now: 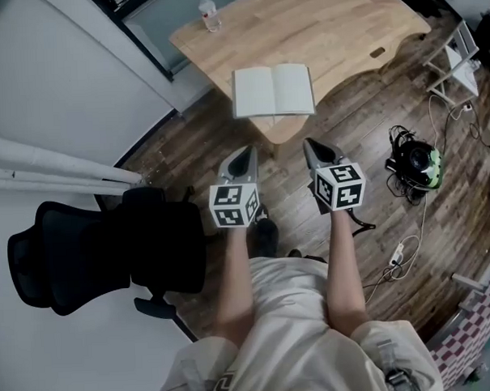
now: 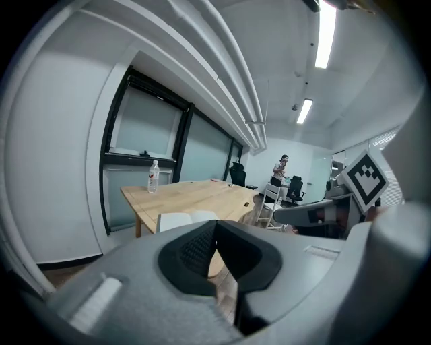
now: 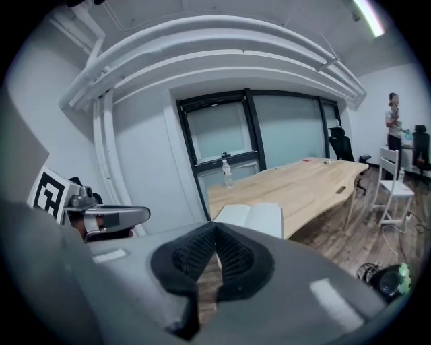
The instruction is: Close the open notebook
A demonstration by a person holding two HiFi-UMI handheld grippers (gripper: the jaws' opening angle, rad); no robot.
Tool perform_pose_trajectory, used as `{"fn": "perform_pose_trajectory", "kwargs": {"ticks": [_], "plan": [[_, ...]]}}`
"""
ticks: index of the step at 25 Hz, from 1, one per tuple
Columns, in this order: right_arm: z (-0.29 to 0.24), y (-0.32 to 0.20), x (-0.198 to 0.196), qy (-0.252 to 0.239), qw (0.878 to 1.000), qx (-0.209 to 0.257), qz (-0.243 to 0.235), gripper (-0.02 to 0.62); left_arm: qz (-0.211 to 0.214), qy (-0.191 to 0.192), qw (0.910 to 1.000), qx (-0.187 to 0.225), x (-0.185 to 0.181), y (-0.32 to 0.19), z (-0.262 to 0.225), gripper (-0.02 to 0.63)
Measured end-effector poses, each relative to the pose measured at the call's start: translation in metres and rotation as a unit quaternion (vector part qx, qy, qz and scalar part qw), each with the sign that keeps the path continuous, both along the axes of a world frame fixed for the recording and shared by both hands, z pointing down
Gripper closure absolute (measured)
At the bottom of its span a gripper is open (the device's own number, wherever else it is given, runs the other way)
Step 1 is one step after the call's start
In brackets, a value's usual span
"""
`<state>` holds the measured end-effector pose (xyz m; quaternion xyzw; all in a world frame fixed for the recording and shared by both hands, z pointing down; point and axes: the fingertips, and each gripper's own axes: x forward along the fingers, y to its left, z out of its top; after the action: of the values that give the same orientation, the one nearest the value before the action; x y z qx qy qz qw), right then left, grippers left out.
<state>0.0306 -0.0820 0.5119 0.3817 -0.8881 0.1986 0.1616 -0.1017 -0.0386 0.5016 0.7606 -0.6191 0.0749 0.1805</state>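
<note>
An open notebook with blank white pages lies flat at the near edge of a light wooden table. It also shows in the left gripper view as the notebook and in the right gripper view as the notebook. Both grippers hang over the wood floor, short of the table and apart from the notebook. My left gripper is shut with nothing between its jaws; its tip points at the notebook. My right gripper is shut and empty too, and its tip also faces the notebook.
A water bottle stands at the table's far left corner. A black office chair is at my left. A black device with cables lies on the floor at right, a white chair beyond it. A person stands far off.
</note>
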Motion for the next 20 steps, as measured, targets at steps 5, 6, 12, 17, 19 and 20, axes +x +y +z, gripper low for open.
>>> {"fn": "perform_pose_trajectory", "kwargs": {"ticks": [5,6,12,17,19,20], "plan": [[0.005,-0.036,-0.024,0.005,1.000,-0.006,0.011,0.595,0.016,0.006,0.9998,-0.005,-0.021,-0.044,0.008,0.598],[0.007,-0.042,-0.030,0.007,1.000,-0.008,0.010,0.595,0.017,0.007,0.9998,-0.006,-0.026,-0.052,0.010,0.598],[0.012,-0.072,-0.057,0.013,1.000,-0.008,0.018,0.594,0.024,0.011,0.9995,-0.015,-0.055,-0.086,0.021,0.598],[0.016,-0.091,-0.072,0.019,1.000,-0.013,0.019,0.577,0.021,0.015,0.9995,-0.020,-0.076,-0.105,0.026,0.598],[0.016,-0.100,-0.074,0.027,0.999,-0.012,0.024,0.594,0.016,0.018,0.9994,-0.023,-0.083,-0.113,0.029,0.598],[0.016,-0.106,-0.075,0.029,0.999,-0.012,0.026,0.594,0.013,0.019,0.9994,-0.025,-0.085,-0.117,0.032,0.598]]}}
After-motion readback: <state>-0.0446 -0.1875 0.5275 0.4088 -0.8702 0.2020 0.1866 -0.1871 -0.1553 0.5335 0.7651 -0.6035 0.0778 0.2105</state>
